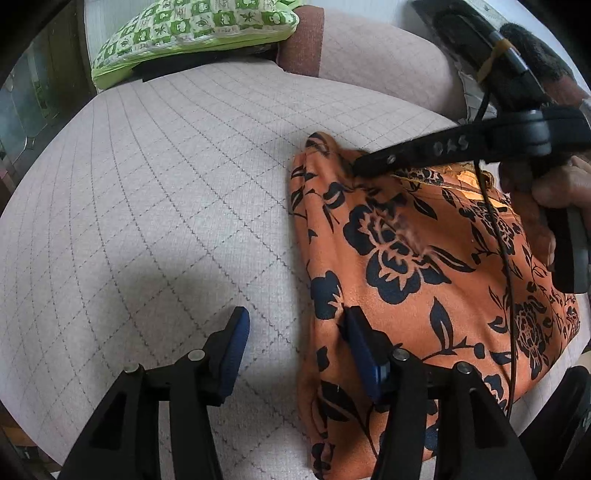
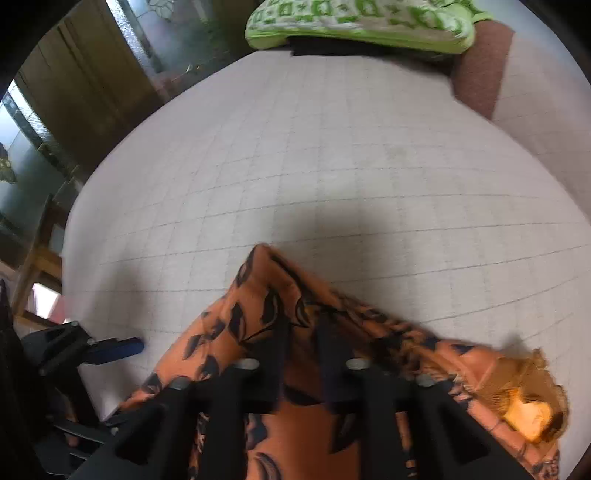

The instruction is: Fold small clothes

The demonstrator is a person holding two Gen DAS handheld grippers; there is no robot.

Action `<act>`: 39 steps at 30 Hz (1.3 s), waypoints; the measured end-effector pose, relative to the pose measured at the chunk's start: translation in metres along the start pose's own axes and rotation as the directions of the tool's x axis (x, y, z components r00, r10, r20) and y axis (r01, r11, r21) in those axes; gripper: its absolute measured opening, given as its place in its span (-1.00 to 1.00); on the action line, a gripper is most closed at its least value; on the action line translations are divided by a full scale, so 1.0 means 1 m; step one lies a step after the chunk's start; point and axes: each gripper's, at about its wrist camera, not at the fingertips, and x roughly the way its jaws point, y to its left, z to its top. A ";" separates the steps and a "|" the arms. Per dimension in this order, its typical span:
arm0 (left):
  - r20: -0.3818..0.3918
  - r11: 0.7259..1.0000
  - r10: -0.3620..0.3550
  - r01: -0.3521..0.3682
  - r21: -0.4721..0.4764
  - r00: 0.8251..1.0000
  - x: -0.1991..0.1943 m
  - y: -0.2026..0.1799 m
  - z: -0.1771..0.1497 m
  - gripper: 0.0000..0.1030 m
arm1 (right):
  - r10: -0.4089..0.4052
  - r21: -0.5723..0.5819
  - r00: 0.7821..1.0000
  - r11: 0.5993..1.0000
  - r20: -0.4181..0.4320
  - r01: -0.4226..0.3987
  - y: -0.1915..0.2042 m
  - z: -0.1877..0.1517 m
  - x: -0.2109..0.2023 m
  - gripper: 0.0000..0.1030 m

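An orange garment with a black flower print [image 1: 406, 258] lies folded on the right part of a pale grid-stitched cushion [image 1: 147, 184]. My left gripper [image 1: 295, 332] stands open at the garment's near left edge. Its right blue pad [image 1: 360, 350] rests on the cloth and its left pad [image 1: 234, 343] is over bare cushion. My right gripper [image 1: 360, 166] reaches in from the right onto the garment's far corner. In the right wrist view the right gripper [image 2: 303, 325] is shut on the orange garment [image 2: 236, 332] near its peaked corner. The picture there is blurred.
A green-and-white checked pillow [image 1: 192, 33] and a brown armrest [image 1: 303, 40] lie at the cushion's far end. A hand [image 1: 546, 192] grips the right tool, and a black cable [image 1: 498, 240] hangs across the garment. Wooden furniture [image 2: 92, 92] stands beyond the cushion's left edge.
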 end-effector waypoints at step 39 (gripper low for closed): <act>0.041 0.988 0.140 -0.138 -0.066 0.989 -0.014 -0.056 0.044 0.74 | -0.208 0.788 0.854 0.531 0.477 -0.311 -0.219 -0.302 -0.211 0.47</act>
